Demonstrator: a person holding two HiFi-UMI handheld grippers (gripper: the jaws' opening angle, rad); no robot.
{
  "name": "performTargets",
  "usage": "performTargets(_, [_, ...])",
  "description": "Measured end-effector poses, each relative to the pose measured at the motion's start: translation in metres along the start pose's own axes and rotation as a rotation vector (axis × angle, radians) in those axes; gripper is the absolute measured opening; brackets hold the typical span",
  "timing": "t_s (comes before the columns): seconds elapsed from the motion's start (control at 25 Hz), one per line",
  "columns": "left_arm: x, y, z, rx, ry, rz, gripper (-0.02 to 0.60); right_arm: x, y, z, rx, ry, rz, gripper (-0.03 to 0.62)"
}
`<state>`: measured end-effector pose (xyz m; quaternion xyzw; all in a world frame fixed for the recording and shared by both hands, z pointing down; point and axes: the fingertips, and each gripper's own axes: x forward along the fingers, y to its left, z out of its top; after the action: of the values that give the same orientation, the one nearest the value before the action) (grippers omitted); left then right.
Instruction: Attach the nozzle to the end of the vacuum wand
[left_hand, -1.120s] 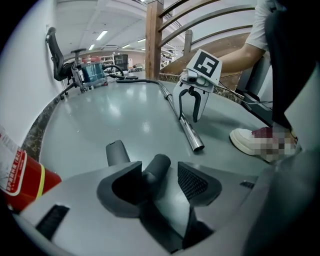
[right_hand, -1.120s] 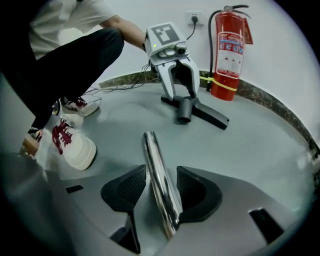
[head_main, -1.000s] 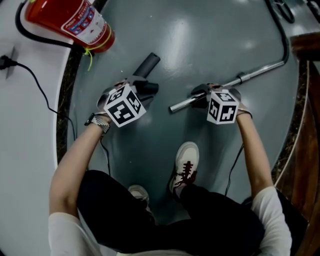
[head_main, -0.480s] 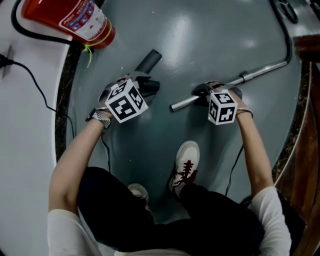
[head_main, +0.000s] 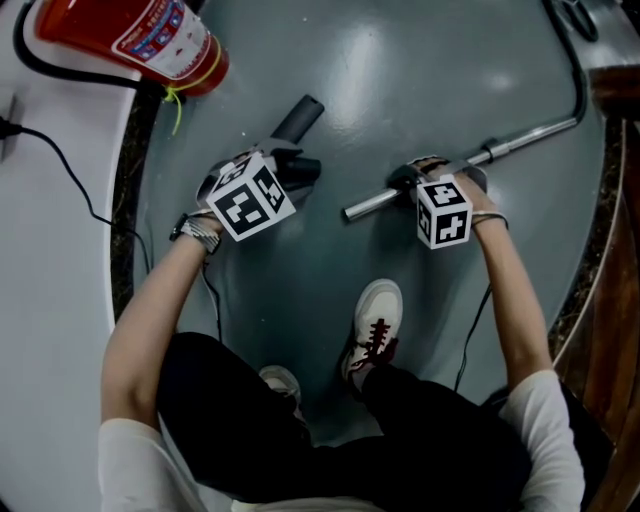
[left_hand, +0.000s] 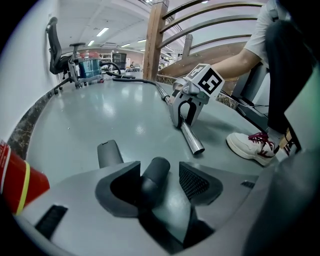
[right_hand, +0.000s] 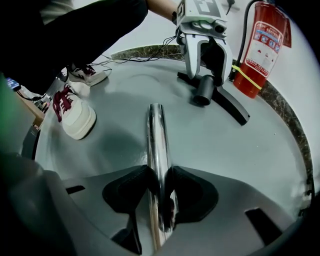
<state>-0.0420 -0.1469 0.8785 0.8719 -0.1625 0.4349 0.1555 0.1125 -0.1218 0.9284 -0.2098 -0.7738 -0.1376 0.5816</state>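
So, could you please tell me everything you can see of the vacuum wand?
The vacuum wand is a straight, shiny, chrome-looking tube lying on the grey floor. Its open end lies apart from the nozzle. A collar sits further along, and the far end bends into a dark hose. The right gripper, whose jaws have just been closing, clamps it near the open end, with a pad on each side.
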Motion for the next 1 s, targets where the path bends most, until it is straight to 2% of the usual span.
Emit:
performTargets(0.4, [0.003, 0.002, -0.006, 0.059, 0.026, 0.016, 0.241, -0.010, -0.002, 0.005, 0.031, -0.032, -0.028, 0.167])
performTargets(0.56, [0.006, 0.009, -0.016, 0.173, 0.115, 0.068, 0.241, -0.018, -0.011, 0.009, 0.026, -0.035, -0.056, 0.158])
performTargets(0.72, [0.011, 0.009, -0.020, 0.255, 0.154, 0.088, 0.241, -0.025, -0.019, 0.014, 0.048, -0.062, -0.082, 0.152])
performTargets(0.92, [0.017, 0.014, -0.027, 0.399, 0.234, 0.132, 0.241, -0.027, -0.023, 0.015, 0.047, -0.062, -0.097, 0.149])
performTargets(1.0, [0.019, 0.014, -0.029, 0.428, 0.257, 0.134, 0.227, -0.029, -0.023, 0.016, 0.052, -0.065, -0.095, 0.147])
